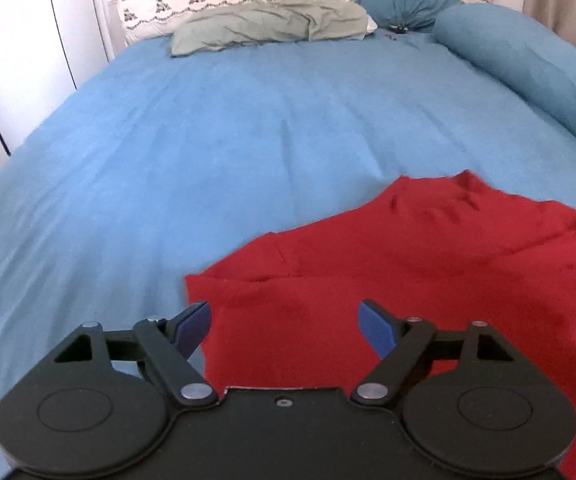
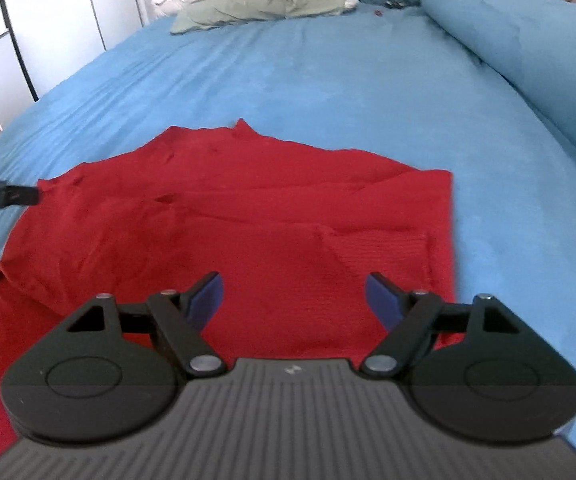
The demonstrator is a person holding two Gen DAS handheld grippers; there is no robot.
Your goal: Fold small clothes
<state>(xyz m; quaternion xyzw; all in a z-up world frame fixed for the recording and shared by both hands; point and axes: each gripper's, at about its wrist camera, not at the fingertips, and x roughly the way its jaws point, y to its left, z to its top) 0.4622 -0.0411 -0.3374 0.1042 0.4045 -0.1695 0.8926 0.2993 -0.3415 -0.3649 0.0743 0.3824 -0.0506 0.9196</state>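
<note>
Red garment (image 2: 248, 224) lies partly folded on blue bed (image 2: 327, 80), near edge closest to cams; sleeve w/ ribbed cuff already laid across the body, right side. Folds uneven, wrinkles on left.

Step in hand, by my read: re-grip for next fold. Do it well: pinch only top layers at an edge/corner, both sides level, lift low, lay over flat so edges line up; don't drag sheet.

Left tongs (image 1: 286, 320): jaws wide apart, nothing between, hovering over garment's left edge. Right tongs (image 2: 293, 296): jaws wide apart, empty, over cuff area; contact w/ cloth can't be told.
</note>
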